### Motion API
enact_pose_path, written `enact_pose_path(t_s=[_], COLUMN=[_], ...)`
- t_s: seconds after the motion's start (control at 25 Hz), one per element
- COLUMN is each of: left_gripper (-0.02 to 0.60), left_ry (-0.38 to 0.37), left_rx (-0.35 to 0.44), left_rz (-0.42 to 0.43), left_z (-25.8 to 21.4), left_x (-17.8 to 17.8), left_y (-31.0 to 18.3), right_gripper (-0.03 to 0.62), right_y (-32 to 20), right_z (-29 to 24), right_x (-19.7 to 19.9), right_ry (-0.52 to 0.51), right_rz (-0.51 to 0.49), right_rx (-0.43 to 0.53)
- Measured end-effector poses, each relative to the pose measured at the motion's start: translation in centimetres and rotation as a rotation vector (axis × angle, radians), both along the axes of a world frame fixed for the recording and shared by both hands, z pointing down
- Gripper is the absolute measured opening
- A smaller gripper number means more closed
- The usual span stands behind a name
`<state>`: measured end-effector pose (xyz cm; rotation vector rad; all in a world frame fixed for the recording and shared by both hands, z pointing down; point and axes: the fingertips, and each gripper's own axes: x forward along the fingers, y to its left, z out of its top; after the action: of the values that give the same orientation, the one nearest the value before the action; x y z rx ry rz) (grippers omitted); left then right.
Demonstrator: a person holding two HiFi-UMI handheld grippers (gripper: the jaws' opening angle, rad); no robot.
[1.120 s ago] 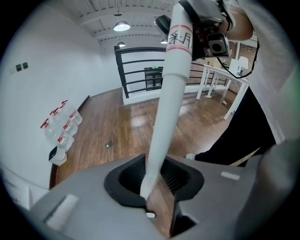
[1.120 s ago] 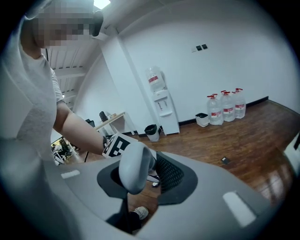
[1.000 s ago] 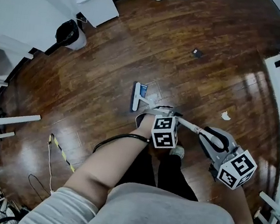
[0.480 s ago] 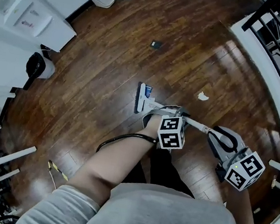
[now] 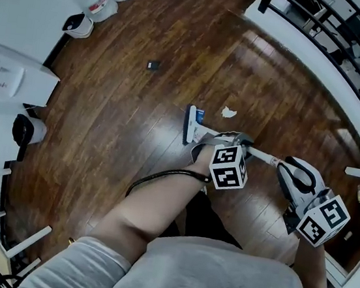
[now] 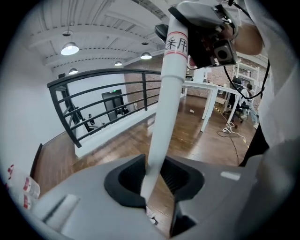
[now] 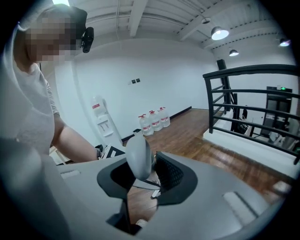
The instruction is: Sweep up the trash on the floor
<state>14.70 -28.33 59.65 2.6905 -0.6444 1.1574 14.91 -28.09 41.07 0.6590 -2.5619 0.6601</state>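
Above glossy wood planks (image 5: 137, 121), left gripper (image 5: 230, 140) and right gripper (image 5: 294, 173) each clamp the smooth, round broom handle (image 5: 263, 158).

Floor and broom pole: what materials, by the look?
The floor looks like dark brown wood or wood-look planks, glossy: plank seams and bright glare patches. The broom pole is a smooth white tube, painted metal or plastic, I cannot tell which: even sheen, red-banded label.

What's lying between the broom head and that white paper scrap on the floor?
Nothing. The head view shows only bare wood floor between the broom head and the paper scrap just right of it.
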Motion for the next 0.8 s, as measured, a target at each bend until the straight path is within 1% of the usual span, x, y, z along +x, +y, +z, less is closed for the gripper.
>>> enact_pose_path(t_s=[0.08, 0.2, 0.36, 0.6, 0.72, 0.8], left_gripper=[0.091, 0.089, 0.087, 0.086, 0.086, 0.087], left_ry=[0.005, -0.008, -0.033, -0.076, -0.095, -0.106], left_rx=[0.004, 0.005, 0.010, 0.002, 0.001, 0.002], left_rz=[0.037, 0.089, 0.117, 0.122, 0.102, 0.081], left_z=[-0.2, -0.2, -0.5, -1.3, -2.3, -2.8], left_x=[1.6, 3.5, 4.4, 3.4, 1.8, 0.1], left_y=[-0.5, -0.9, -1.4, -1.4, -1.2, -1.0], right_gripper=[0.106, 0.106, 0.106, 0.109, 0.109, 0.110], right_y=[-0.4, -0.7, -1.3, -1.3, -1.1, -0.9], right_z=[-0.2, -0.3, -0.6, -1.5, -2.6, -3.1], right_x=[1.4, 3.1, 4.1, 3.2, 1.8, 0.3], right_ry=[0.010, 0.023, 0.011, -0.011, -0.026, -0.044], right_rz=[0.032, 0.047, 0.049, 0.004, -0.035, -0.067], right_rx=[0.010, 0.017, 0.006, 0.002, 0.006, 0.011])
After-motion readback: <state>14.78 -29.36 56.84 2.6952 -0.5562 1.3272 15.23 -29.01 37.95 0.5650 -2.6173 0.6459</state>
